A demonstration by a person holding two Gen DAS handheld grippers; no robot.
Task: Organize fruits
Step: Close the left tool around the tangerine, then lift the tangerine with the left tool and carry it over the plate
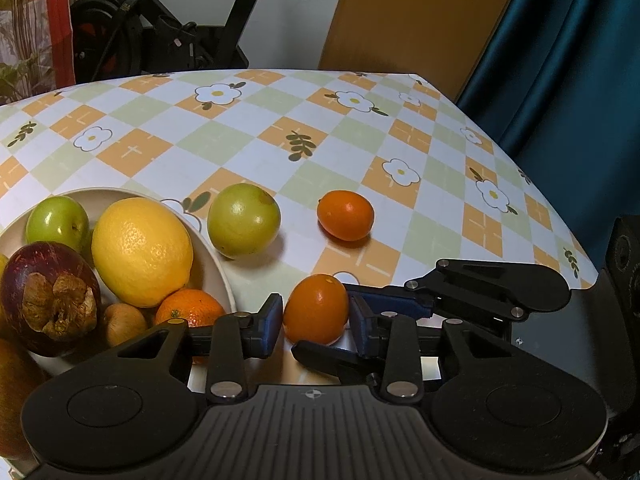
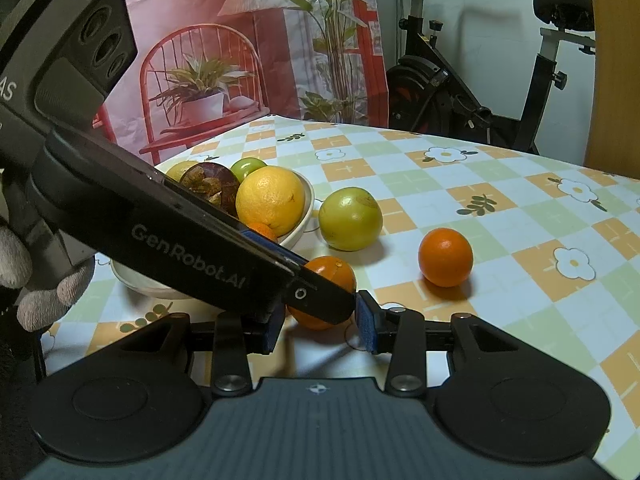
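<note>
Left hand-held gripper low over desk, blue pads flanking small orange just beside bowl rim; pads close to its sides, narrow gaps showing, firm pinch cannot be told. Right hand-held gripper spread, nothing between its pads, just beside that orange on side away from bowl. Bowl holds lemon, mangosteen, green apple, mandarin. Larger green fruit and second orange on checked cloth beyond.
</note>
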